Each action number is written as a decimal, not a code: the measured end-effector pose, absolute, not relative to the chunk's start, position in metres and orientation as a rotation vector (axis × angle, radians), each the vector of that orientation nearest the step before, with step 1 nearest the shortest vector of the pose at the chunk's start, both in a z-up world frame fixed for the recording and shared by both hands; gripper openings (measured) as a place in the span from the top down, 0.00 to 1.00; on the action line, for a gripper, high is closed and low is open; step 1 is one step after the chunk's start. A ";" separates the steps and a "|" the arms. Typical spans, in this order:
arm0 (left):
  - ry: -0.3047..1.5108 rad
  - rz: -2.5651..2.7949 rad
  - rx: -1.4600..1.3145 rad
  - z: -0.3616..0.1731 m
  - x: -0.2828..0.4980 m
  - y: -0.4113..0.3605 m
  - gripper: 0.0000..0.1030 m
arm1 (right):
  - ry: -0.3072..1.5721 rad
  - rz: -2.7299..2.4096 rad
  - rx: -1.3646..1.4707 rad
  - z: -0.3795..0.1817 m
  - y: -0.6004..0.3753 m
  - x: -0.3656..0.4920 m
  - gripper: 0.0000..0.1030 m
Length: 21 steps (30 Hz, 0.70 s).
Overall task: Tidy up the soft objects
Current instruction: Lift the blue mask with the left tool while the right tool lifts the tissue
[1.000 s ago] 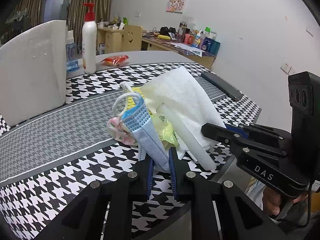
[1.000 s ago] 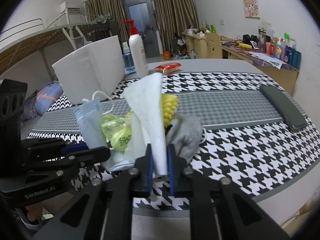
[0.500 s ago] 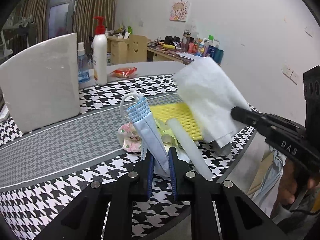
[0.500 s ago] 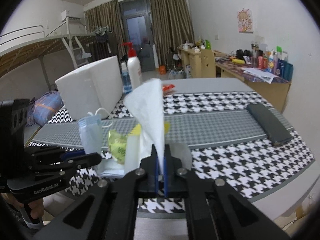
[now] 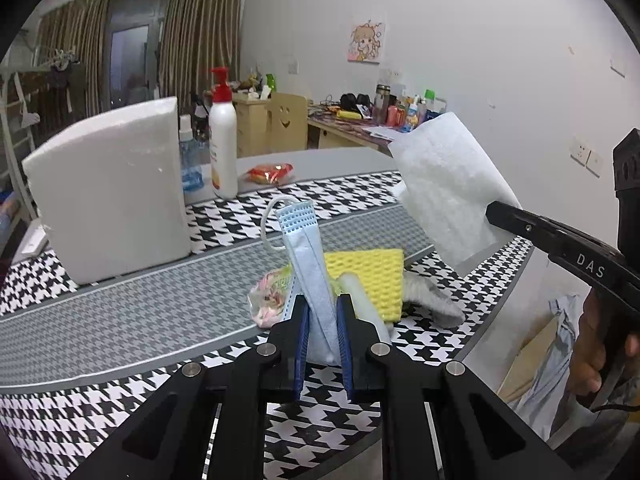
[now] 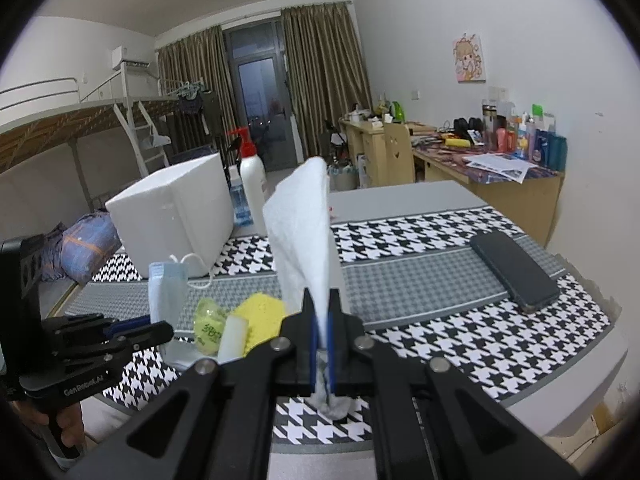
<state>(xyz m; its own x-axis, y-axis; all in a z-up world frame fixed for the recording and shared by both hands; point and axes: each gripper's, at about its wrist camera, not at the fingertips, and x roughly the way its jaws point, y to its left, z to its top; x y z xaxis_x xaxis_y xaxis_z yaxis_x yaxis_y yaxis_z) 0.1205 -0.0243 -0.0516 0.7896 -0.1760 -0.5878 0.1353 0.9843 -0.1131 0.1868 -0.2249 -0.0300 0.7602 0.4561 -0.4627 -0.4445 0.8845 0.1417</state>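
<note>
My left gripper [image 5: 322,320] is shut on a folded blue face mask [image 5: 306,248], which stands up from its pads with the ear loop hanging left. My right gripper [image 6: 322,312] is shut on a white paper towel [image 6: 304,232], held up above the table; the towel [image 5: 444,188] also shows at the right of the left wrist view. Below them a small pile lies on the houndstooth table: a yellow sponge [image 5: 368,276], a grey cloth [image 5: 432,300], a pink patterned packet [image 5: 270,300], a yellow-green packet [image 6: 208,324] and a white foam roll [image 6: 232,336].
A white foam box [image 5: 112,188] stands at the back left, with a pump bottle [image 5: 223,148] and a red snack packet [image 5: 270,171] beside it. A black flat case [image 6: 514,272] lies near the table's right edge. The front table edge is close under both grippers.
Both grippers have risen. The white towel came up off the pile and uncovered the yellow sponge and grey cloth. The mask lifted with the left gripper.
</note>
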 end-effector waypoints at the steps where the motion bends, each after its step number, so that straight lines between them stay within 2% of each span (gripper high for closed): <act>1: 0.635 -0.168 -0.061 -0.050 0.120 -0.024 0.88 | 0.510 0.491 0.025 -0.030 -0.225 0.187 0.94; 21: 0.503 -0.218 -0.010 0.004 0.115 -0.025 0.92 | 0.509 0.535 0.037 -0.030 -0.214 0.180 0.94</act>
<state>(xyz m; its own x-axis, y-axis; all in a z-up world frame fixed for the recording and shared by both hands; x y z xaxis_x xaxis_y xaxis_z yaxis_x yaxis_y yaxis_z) 0.1149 -0.0251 0.0038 0.8535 -0.2101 -0.4769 0.2050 0.9767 -0.0635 0.1798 -0.2144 -0.0298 0.7395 0.4968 -0.4542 -0.4786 0.8625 0.1642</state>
